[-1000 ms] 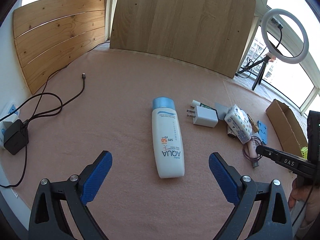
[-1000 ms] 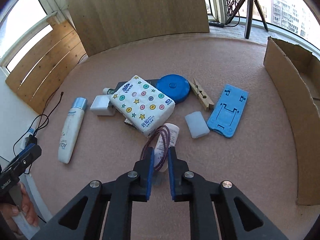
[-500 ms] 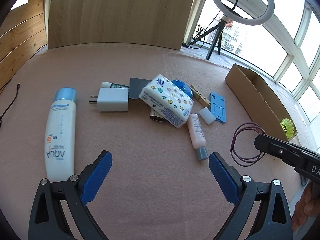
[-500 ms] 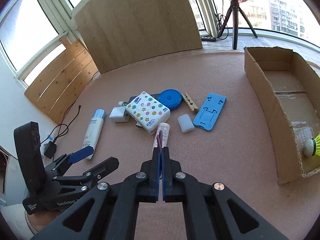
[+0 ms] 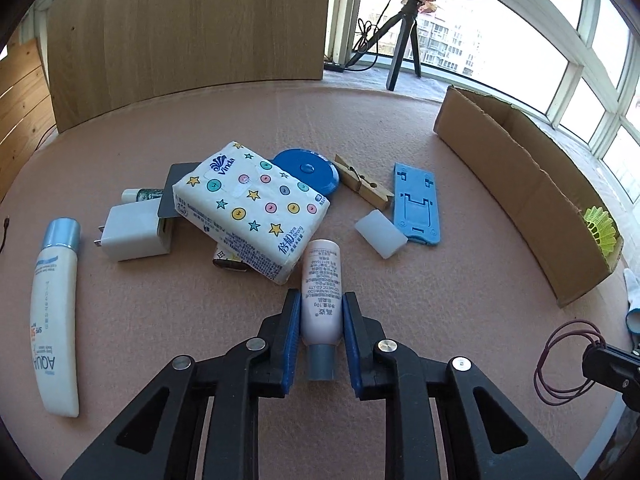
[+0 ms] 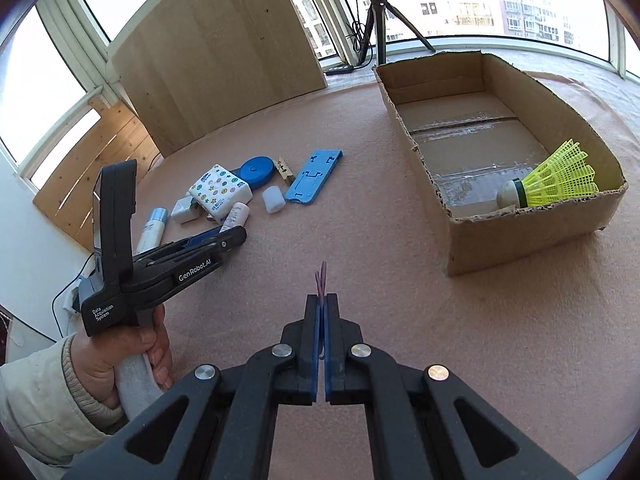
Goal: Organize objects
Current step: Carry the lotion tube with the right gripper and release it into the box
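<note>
My left gripper [image 5: 320, 304] is shut on a small pink tube [image 5: 321, 296] with a grey cap, which lies on the pink mat in front of the tissue pack [image 5: 250, 208]. My right gripper [image 6: 322, 300] is shut on a thin purple hair band [image 6: 321, 282] and holds it above the mat, left of the cardboard box [image 6: 420, 144]. The hair band also shows in the left wrist view [image 5: 568, 364] at the far right. The left gripper and tube show in the right wrist view [image 6: 236, 216].
A yellow shuttlecock [image 6: 556, 180] lies in the box. On the mat lie a sunscreen bottle [image 5: 54, 316], white charger [image 5: 134, 232], blue tape measure [image 5: 308, 172], clothespin [image 5: 362, 188], blue phone stand [image 5: 416, 204] and white eraser [image 5: 380, 234]. A wooden board [image 5: 180, 28] stands behind.
My left gripper has moved forward and closed on the pink tube. My right gripper has carried the hair band to the right, closer to the box.
</note>
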A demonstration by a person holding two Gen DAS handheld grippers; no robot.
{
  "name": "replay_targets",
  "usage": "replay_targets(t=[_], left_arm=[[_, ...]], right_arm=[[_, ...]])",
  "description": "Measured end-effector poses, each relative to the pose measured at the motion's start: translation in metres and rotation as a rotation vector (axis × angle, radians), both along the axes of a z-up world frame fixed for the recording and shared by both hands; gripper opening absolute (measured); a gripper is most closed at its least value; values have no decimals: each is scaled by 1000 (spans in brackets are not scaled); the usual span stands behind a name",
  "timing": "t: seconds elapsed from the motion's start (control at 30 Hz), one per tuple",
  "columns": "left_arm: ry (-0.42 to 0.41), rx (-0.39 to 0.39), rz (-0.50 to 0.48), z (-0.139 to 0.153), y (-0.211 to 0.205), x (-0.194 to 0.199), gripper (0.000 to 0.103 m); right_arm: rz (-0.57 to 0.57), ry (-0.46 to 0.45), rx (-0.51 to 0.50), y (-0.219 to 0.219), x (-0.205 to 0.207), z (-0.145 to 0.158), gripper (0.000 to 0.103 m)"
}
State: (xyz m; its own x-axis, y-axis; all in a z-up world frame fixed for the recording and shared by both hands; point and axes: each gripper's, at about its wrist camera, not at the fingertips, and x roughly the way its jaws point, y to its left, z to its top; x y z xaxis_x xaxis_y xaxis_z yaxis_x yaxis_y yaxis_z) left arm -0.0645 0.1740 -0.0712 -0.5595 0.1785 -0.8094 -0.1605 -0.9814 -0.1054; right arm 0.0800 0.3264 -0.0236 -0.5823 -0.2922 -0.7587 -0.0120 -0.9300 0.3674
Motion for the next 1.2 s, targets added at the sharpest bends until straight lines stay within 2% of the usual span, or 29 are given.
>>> replay_targets(t=[0.13, 0.3, 0.53, 0.63, 0.9, 1.2], left_arm=[[19, -3, 0, 18, -14, 20, 21], [85, 15, 29, 63, -39, 45, 21], [211, 27, 71, 133, -60, 58, 21], [239, 29, 79, 149, -66, 63, 21], [254, 29, 73, 158, -63, 71, 21], [259, 22, 36, 159, -41, 66, 21]], right_arm=[[34, 26, 22, -17, -7, 3, 1], [93, 82, 49, -50, -23, 18, 1], [138, 242, 103, -78, -34, 78, 1], [145, 288, 120, -81, -36, 97, 1], [130, 302, 120, -76, -34, 106, 1], [95, 308, 112, -58, -31, 107, 1]])
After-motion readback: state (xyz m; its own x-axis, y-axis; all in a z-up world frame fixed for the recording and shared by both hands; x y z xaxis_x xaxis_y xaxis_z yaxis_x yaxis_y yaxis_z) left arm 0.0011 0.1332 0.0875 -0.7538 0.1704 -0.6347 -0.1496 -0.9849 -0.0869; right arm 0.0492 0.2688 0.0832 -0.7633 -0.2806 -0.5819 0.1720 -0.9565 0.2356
